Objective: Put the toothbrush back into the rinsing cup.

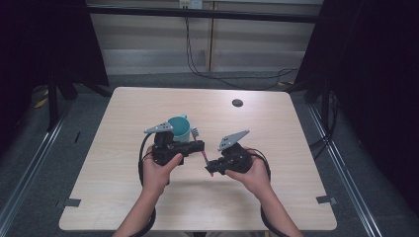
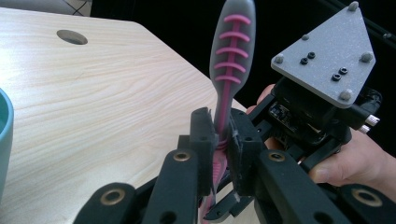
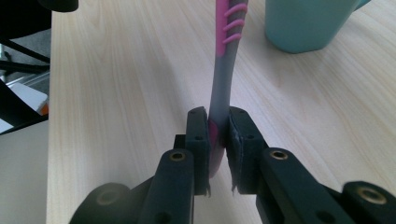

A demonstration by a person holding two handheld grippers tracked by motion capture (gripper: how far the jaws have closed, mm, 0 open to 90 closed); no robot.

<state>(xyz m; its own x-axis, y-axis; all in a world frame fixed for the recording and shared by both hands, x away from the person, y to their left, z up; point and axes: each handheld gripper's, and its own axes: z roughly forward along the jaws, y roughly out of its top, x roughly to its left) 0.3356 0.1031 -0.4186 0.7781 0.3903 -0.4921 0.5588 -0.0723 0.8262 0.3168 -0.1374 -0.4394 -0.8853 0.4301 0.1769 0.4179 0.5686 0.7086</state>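
Note:
A grey and pink toothbrush (image 1: 203, 157) is held above the table between both grippers. My left gripper (image 1: 200, 146) is shut on it, and the left gripper view shows the jaws (image 2: 223, 135) clamping the pink shaft below the ribbed grey end of the toothbrush (image 2: 229, 70). My right gripper (image 1: 211, 168) is shut on the lower end; in the right gripper view the jaws (image 3: 217, 135) squeeze the toothbrush (image 3: 223, 84), which runs up toward a teal cup (image 3: 303, 23). The cup (image 1: 179, 127) stands upright just behind the left gripper.
The light wooden table (image 1: 148, 197) has a round cable hole (image 1: 237, 102) near its far edge. The right gripper's grey plate (image 2: 327, 51) and a hand sit close behind the toothbrush in the left gripper view. Dark curtains flank the table.

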